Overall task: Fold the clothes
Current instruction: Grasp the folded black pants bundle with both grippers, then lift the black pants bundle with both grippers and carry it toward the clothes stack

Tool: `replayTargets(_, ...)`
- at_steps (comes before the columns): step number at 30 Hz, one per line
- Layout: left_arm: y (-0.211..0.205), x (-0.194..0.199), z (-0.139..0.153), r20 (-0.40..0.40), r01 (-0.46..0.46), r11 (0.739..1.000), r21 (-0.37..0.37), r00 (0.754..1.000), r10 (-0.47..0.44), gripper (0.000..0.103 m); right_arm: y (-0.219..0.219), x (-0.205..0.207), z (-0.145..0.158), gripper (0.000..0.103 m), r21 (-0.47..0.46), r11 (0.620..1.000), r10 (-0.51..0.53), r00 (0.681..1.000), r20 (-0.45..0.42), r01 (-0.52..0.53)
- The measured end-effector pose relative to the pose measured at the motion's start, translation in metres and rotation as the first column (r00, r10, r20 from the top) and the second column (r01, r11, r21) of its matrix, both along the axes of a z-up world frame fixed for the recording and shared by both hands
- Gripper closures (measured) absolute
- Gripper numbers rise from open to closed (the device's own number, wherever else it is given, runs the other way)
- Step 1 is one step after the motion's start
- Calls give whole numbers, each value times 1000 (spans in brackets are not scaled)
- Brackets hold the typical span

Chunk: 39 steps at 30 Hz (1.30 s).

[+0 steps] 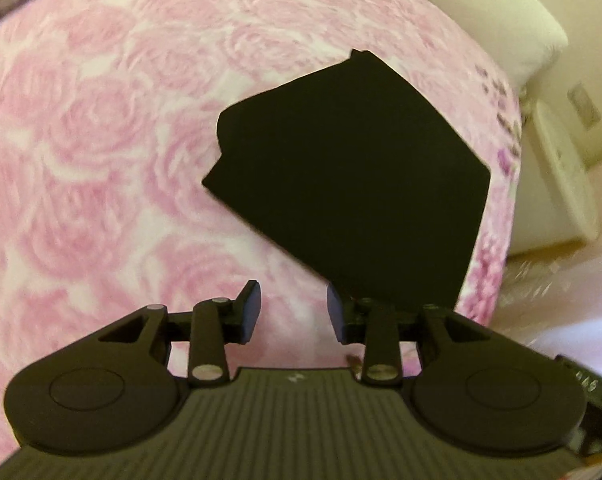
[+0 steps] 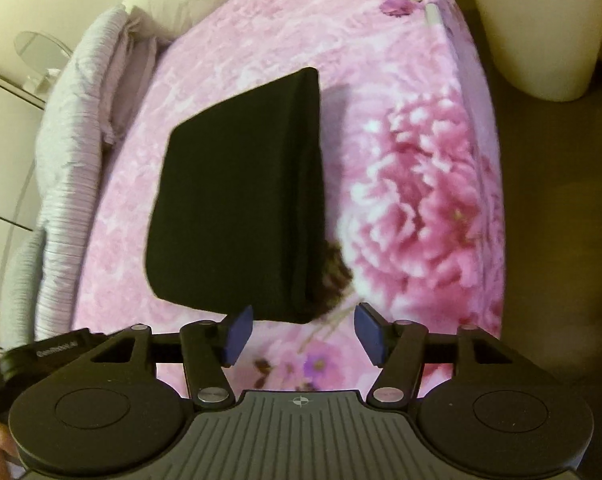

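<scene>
1. Black garment, folded into a compact stack, lies flat on the bed; layered fold edges show along its right side in the right wrist view.
2. Bed cover is pink, printed with large flowers; the garment sits near the bed's edge.
3. Left tongs: blue pads apart, nothing between them, poised above the cover just short of the garment's near corner.
4. Right tongs: spread wide, empty, just in front of the garment's near edge.
5. Writing: small white lettering on a black part at the left of the right wrist view, too blurred to read with certainty.
6. Pale ribbed bedding is bunched along the bed's far left side.
</scene>
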<state>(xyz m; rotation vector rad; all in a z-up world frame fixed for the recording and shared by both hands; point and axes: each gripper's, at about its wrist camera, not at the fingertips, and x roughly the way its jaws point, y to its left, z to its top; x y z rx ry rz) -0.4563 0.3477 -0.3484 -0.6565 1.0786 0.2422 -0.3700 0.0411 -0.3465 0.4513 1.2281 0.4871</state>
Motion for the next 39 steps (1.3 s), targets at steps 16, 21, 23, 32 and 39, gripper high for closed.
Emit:
replayTargets(16,59,-18,-87,73,-442,723,-531,826,559,59,-12,44,-38,43,182,975,-109,989,-98,125)
replayTargets(21,65,-14,-114,80,-479,655,-584,770,633,59,-10,73,-51,42,243,957,-133,985,-114,157)
replayTargets(23,64,-7,-121,82,-470,639,-608,764,640,58,-7,84,-58,42,245,955,-143,983,-119,168)
replayTargets(32,64,25,-125,130,-416,692,-590,797,590,44,13,132,-93,42,294,937,-142,975,-173,188)
replayTargets(39,58,46,-125,143,-398,722,-566,815,561,46,36,160,-108,50,326,943,-9,985,-170,65)
